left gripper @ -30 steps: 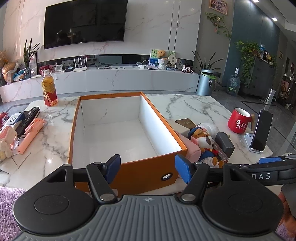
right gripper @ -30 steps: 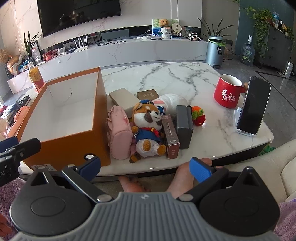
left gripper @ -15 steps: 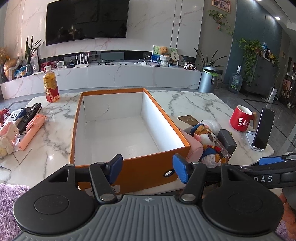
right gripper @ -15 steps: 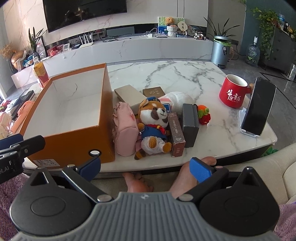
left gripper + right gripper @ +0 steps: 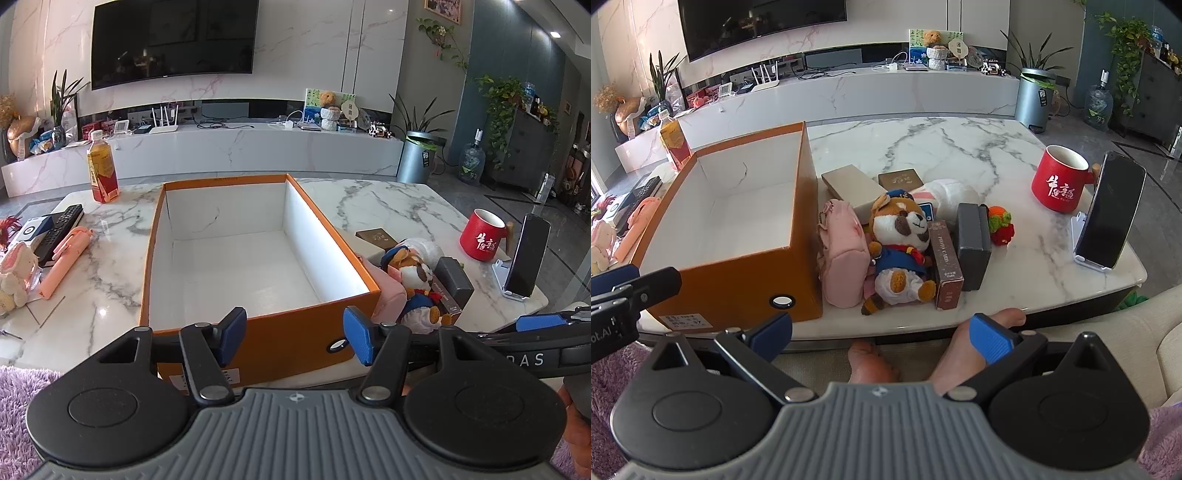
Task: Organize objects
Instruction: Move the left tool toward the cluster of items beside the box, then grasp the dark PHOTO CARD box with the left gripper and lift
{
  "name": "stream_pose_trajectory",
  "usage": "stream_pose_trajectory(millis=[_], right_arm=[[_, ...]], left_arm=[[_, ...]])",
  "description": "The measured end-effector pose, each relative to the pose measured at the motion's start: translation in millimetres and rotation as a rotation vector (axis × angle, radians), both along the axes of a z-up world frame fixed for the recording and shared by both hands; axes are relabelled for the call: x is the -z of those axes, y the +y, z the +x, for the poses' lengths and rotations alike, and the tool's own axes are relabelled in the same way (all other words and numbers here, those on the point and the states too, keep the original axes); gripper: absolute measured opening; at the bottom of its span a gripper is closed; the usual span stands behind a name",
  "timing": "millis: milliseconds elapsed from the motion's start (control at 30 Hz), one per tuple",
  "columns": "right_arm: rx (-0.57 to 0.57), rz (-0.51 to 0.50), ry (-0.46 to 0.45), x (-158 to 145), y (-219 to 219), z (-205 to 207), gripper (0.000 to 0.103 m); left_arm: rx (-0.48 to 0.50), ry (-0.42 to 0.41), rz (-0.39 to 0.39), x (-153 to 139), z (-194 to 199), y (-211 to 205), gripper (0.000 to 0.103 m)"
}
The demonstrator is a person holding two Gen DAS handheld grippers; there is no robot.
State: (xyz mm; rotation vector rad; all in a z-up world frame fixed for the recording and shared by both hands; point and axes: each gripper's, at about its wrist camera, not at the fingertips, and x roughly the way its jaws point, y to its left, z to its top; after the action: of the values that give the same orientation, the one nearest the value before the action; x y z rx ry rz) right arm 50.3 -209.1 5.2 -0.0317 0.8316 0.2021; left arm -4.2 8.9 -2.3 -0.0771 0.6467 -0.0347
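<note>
Over on your left wrist view, your left gripper (image 5: 293,339) has just been narrowing its jaws, but the fingers sit apart with nothing between them, right in front of the empty orange cardboard box (image 5: 258,334) at 12 o'clock. A raccoon plush in a blue outfit (image 5: 410,275) pokes out at 2 o'clock.

Switch to your right wrist view: right gripper (image 5: 882,338) fingers wide apart, holding nothing. That plush (image 5: 901,243) lies at 12 o'clock between a pink fabric pouch (image 5: 842,254) and a brown card box (image 5: 945,262), with a red ceramic mug (image 5: 1060,177) at 2 o'clock.
</note>
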Motion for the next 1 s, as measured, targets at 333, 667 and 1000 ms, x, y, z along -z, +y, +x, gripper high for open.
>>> stream_pose_trajectory(millis=[333, 667, 1000], right_arm=[[0.001, 0.017, 0.02, 5, -7, 4, 0.102], [0.031, 0.066, 0.059, 11, -42, 33, 0.064], [0.026, 0.094, 0.084, 19, -67, 72, 0.036]], left_arm=[[0.043, 0.02, -0.004, -1, 7, -12, 0.064], [0.216, 0.042, -0.062, -14, 40, -40, 0.04], [0.354, 0.122, -0.074, -11, 91, -87, 0.028]])
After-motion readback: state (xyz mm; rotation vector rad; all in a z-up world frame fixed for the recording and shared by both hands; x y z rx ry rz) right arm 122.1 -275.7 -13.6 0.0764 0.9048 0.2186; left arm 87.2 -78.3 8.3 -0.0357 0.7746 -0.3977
